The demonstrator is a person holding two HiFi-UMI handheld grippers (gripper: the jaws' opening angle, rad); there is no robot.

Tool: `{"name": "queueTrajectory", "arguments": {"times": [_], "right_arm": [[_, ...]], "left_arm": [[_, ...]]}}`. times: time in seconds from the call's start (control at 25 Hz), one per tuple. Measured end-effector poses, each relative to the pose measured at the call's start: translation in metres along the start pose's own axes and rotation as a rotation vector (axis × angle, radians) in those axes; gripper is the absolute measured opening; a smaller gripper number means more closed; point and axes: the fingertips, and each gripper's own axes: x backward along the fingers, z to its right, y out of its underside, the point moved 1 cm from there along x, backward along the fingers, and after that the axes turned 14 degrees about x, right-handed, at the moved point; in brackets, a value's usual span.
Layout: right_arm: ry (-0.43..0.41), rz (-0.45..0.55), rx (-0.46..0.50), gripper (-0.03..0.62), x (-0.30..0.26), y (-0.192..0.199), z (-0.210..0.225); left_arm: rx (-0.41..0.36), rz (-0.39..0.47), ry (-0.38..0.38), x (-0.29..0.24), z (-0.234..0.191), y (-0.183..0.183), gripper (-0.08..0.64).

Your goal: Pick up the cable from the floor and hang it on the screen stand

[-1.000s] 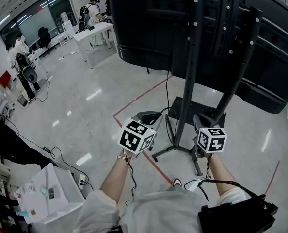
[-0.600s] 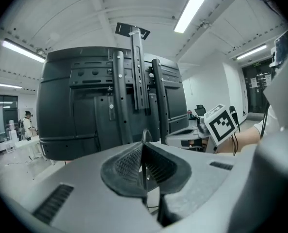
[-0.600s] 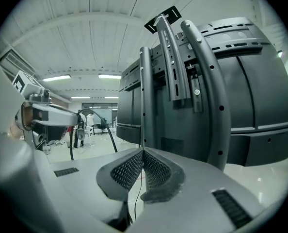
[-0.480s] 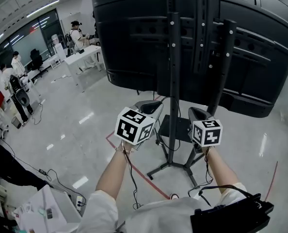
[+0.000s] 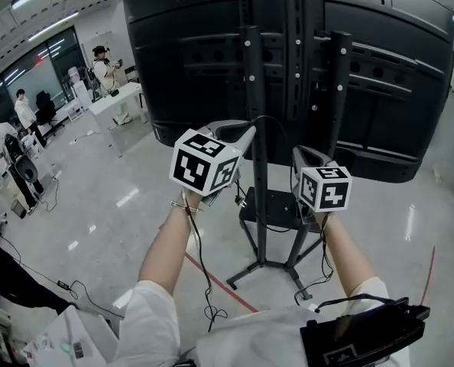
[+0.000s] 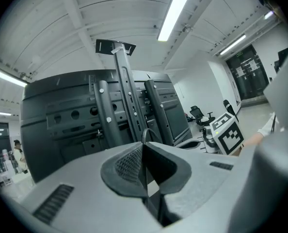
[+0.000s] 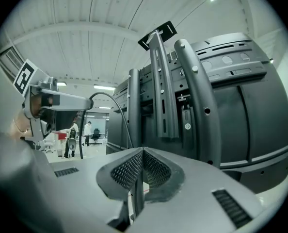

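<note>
Both tools have risen since a second ago, from low by the feet of the screen stand (image 5: 257,182) to about the lower edge of the screen (image 5: 380,75). Left tool (image 6: 143,148) is clenched on the cable (image 7: 122,120): its jaws meet on the thin black line, which loops up out of their tip, arcs to the right and drops toward the right tool (image 7: 143,152). That tool's jaws are pressed together too. The cable passes out of sight just behind their tip, and whether they pinch it I cannot tell. Each tool points roughly level at the back of the screen, the left one just left of the stand's centre pole, the right one just right of it. Below them the stand's feet rest on the glossy floor (image 5: 120,197), where a red line (image 5: 212,274) runs past on the near side. Far to the left a person (image 5: 102,63) stands at a white tabletop (image 5: 112,102).
</note>
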Motion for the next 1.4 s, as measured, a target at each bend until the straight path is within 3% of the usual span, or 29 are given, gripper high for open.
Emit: {"name": "queueTrajectory", "arguments": {"times": [0.16,0.48,0.72,1.2,1.4], "right_arm": [[0.021,0.021,0.006,0.017,0.0,-0.014,0.006],[0.048,0.047,-0.002,0.017,0.002,-0.032,0.023],[0.052,0.04,0.025,0.017,-0.007,-0.051,0.035],[0.047,0.098,0.058,0.017,-0.049,-0.136,0.039],[0.045,0.096,0.06,0.017,-0.059,-0.155,0.042]], "left_arm": [[-0.04,0.006,-0.016,-0.01,-0.008,-0.026,0.018],[-0.024,0.021,-0.06,-0.023,-0.038,-0.076,0.018],[-0.063,0.033,-0.113,-0.027,-0.057,-0.115,0.018],[-0.059,0.104,-0.196,-0.029,-0.094,-0.186,0.018],[-0.058,0.115,-0.184,-0.038,-0.107,-0.205,0.018]]}}
